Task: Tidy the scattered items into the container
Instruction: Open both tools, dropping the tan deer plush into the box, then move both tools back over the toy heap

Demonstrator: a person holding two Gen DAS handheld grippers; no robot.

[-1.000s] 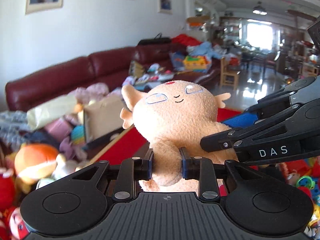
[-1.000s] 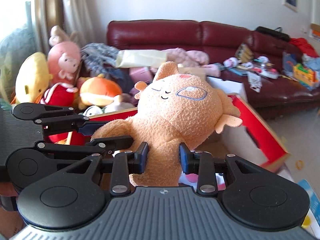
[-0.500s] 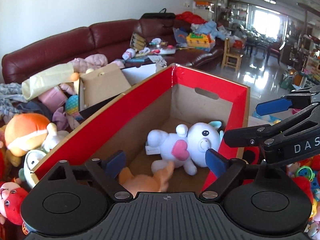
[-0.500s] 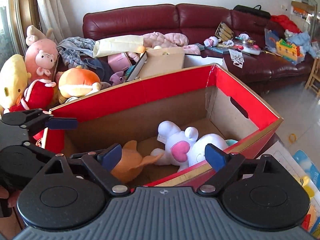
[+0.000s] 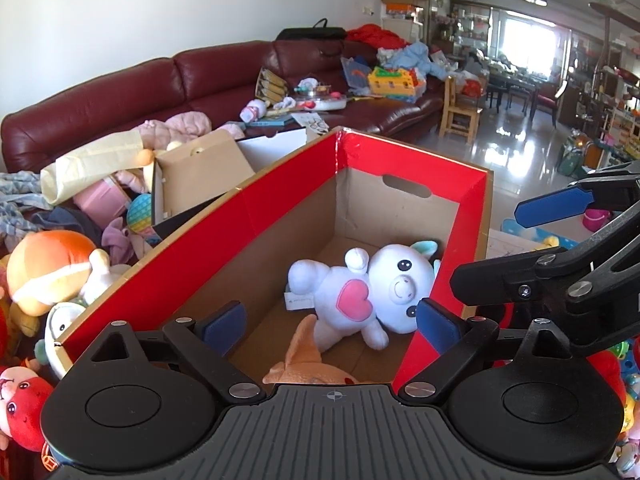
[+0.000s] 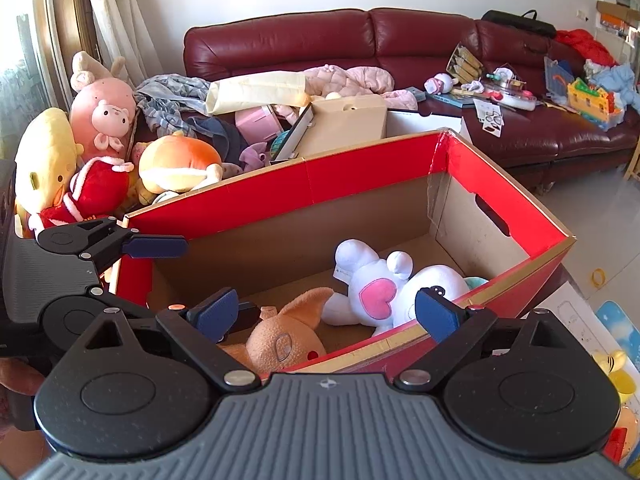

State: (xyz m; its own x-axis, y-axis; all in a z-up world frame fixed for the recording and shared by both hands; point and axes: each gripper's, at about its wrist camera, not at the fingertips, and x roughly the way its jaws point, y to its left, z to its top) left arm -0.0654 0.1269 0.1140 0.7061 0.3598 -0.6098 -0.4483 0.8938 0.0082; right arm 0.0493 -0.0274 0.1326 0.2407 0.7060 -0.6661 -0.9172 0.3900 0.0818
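Both the left gripper [image 5: 330, 322] and right gripper [image 6: 326, 310] are being held wide, empty, above the red box [image 6: 360, 172]; the orange plush [image 6: 284, 340] is lying inside at lower centre.

Your way into the red box [image 6: 360, 176] is from above.
Bare floor lies along its far wall; the white plush [image 6: 384, 292] and orange plush [image 6: 280, 340] fill the near side.

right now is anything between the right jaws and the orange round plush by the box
Yes. The red cardboard box's far wall stands between the open right gripper and the orange round plush, which lies outside it among other toys. The left gripper also reaches in on that side.
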